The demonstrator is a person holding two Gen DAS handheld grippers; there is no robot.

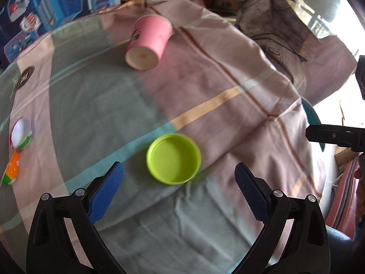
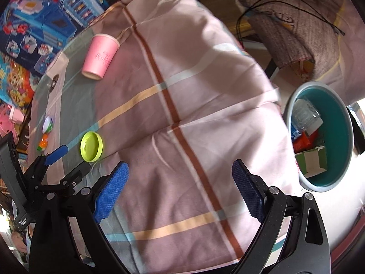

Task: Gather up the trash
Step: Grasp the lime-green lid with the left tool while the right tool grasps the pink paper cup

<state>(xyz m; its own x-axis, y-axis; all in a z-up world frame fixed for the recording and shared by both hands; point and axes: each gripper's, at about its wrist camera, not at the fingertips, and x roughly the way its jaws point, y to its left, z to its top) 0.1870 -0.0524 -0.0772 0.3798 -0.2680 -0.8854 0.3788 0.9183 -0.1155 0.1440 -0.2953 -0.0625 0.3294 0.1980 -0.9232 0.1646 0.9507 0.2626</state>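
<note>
A lime-green lid (image 1: 173, 159) lies rim-up on the checked cloth, just ahead of my open left gripper (image 1: 179, 173) and between its blue pads. In the right wrist view the same lid (image 2: 91, 146) sits at the left, with the left gripper (image 2: 68, 157) open beside it. A pink paper cup (image 1: 148, 42) lies on its side farther back, also the cup (image 2: 100, 56). My right gripper (image 2: 179, 171) hangs open over the pink cloth, holding nothing. A teal bin (image 2: 342, 123) with a plastic bottle and cartons stands on the floor at the right.
Two small jelly cups, a white-topped one (image 1: 21, 135) and an orange one (image 1: 11, 171), lie at the table's left edge. Toy boxes (image 2: 41, 29) stack behind the table. A grey-brown garment (image 2: 285, 22) drapes at the back right. The cloth hangs over the table's right edge.
</note>
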